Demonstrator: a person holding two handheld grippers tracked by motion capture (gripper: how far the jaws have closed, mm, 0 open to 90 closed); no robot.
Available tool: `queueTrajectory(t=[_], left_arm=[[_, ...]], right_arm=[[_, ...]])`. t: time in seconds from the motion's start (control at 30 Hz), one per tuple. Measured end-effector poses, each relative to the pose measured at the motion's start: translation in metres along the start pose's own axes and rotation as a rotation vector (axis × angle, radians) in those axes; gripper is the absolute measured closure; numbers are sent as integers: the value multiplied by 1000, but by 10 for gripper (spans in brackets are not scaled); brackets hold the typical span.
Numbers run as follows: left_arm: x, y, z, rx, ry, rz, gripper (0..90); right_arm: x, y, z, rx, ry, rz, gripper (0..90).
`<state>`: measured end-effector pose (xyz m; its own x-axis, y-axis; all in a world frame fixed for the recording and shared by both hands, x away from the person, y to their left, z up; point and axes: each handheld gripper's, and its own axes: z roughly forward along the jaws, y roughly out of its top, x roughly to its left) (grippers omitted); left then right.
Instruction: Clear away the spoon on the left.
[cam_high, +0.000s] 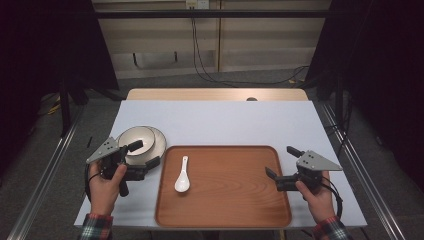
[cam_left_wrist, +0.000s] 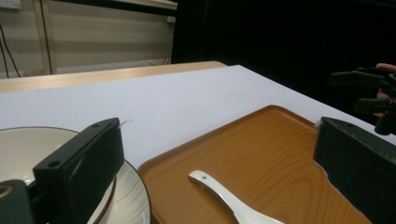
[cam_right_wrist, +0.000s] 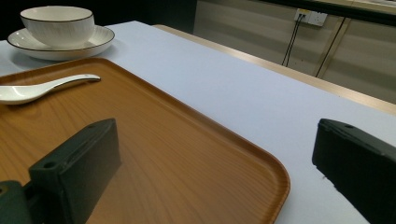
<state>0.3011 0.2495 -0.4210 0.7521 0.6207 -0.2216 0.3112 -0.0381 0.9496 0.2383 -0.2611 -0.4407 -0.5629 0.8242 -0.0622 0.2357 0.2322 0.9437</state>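
Bowl (cam_high: 137, 138) sits on its plate (cam_high: 159, 145) at the desk's (cam_high: 225, 120) left, under the gaping, empty fingers of the left gripper (cam_high: 145, 156), likely its target. Rightward, the spoon (cam_high: 182, 176) lies lengthwise on the tray (cam_high: 240, 200); the right gripper (cam_high: 282, 165), also spread and empty, straddles the tray's right rim. The right gripper view shows the bowl's side (cam_right_wrist: 57, 25).

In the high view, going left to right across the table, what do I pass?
left gripper → bowl on its plate → spoon → bare wooden tray → right gripper.
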Motion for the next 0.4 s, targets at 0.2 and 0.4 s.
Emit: queueTrajectory(t=[0.2,0.4], left_arm=[[4,-1,-5,20,20,14,19],[3,-4,-2,31,16,16,18]], right_arm=[[0,0,0,-2,-6,-1,6],[0,0,1,9,3,2,6]])
